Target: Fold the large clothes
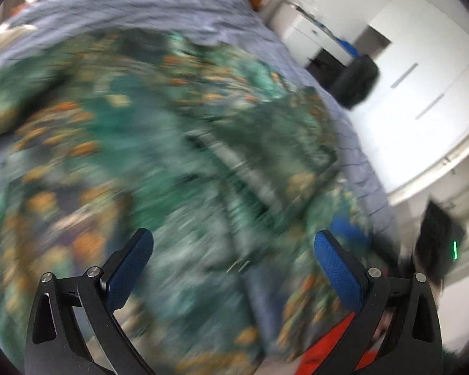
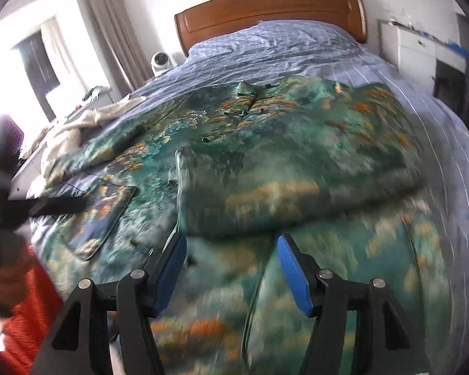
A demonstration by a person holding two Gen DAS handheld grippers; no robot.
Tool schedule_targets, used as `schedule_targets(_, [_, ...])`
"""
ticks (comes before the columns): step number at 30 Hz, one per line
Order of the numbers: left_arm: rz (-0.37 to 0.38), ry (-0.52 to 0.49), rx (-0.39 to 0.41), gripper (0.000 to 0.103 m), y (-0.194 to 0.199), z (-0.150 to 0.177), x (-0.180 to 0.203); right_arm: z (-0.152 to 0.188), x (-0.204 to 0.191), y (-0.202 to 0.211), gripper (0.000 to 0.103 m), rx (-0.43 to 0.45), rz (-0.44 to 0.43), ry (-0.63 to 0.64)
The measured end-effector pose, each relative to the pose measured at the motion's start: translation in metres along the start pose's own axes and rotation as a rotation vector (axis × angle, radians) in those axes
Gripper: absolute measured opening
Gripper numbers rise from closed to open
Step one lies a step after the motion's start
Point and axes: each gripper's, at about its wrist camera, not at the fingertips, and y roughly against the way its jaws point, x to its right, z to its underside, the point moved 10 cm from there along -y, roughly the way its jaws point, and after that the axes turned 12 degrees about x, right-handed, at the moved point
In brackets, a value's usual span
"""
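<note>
Here's the garment, a big green one with orange flecks, spread across the middle of the bed and running right down to the foot edge. One side is folded over onto the body, making a thick flap on the right half. A sleeve lies flat toward the left edge of the bed. The collar points up toward the headboard.

Left tool hangs over the garment near the foot of the bed, jaws spread wide, nothing between the blue pads. The picture is badly smeared here, so whether the pads brush the cloth is hard to say.

Right tool is also released, jaws apart, poised just below the folded flap's near edge with the cloth showing in the gap.

A beige cloth is bunched at the bed's left edge. White cabinet stands beside the headboard on the right, and a small white fan to its left
</note>
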Motion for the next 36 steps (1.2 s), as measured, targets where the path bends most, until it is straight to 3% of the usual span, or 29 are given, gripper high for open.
schedule_targets(3, [0.005,0.062,-0.057,0.100,-0.049,-0.013,0.005,0.008,0.002,0.021,0.062,0.015,0.007,-0.023])
schedule_targets(4, [-0.011,0.087,-0.082,0.090,-0.064,-0.014,0.003,0.009,0.003,0.027,0.062,0.020,0.008,-0.028])
schedule_targets(5, [-0.025,0.101,-0.102,0.062,-0.073,-0.012,0.002,0.010,0.003,0.032,0.062,0.026,0.010,-0.032])
schedule_targets(6, [-0.043,0.110,-0.126,0.047,-0.081,-0.011,0.001,0.011,0.005,0.039,0.062,0.034,0.015,-0.035])
schedule_targets(7, [-0.078,0.104,-0.140,0.023,-0.086,-0.009,0.000,0.011,0.006,0.044,0.062,0.041,0.019,-0.035])
schedule_targets(8, [-0.085,0.100,-0.142,0.010,-0.087,-0.009,0.003,0.011,0.008,0.048,0.062,0.048,0.025,-0.033])
schedule_targets(12, [-0.089,-0.004,-0.098,0.007,-0.068,-0.026,0.033,0.003,0.024,0.065,0.062,0.081,0.058,-0.035])
schedule_targets(15, [-0.086,-0.114,-0.006,0.007,-0.047,-0.065,0.053,-0.022,0.049,0.070,0.062,0.119,0.076,-0.051])
schedule_targets(18, [-0.118,-0.134,0.055,0.007,-0.049,-0.108,0.037,-0.059,0.079,0.063,0.062,0.146,0.116,-0.041])
schedule_targets(21, [-0.228,-0.133,0.086,0.007,-0.067,-0.138,-0.011,-0.097,0.109,0.040,0.061,0.169,0.153,-0.018])
schedule_targets(26, [-0.361,-0.079,0.040,0.008,-0.092,-0.127,-0.088,-0.136,0.163,-0.031,0.044,0.097,0.195,-0.082])
schedule_targets(31, [-0.368,-0.072,0.046,0.013,-0.100,-0.099,-0.107,-0.167,0.185,-0.110,0.043,0.035,0.212,-0.071])
schedule_targets(36, [-0.385,-0.116,0.084,0.016,-0.105,-0.092,-0.116,-0.185,0.181,-0.169,0.043,0.055,0.213,-0.041])
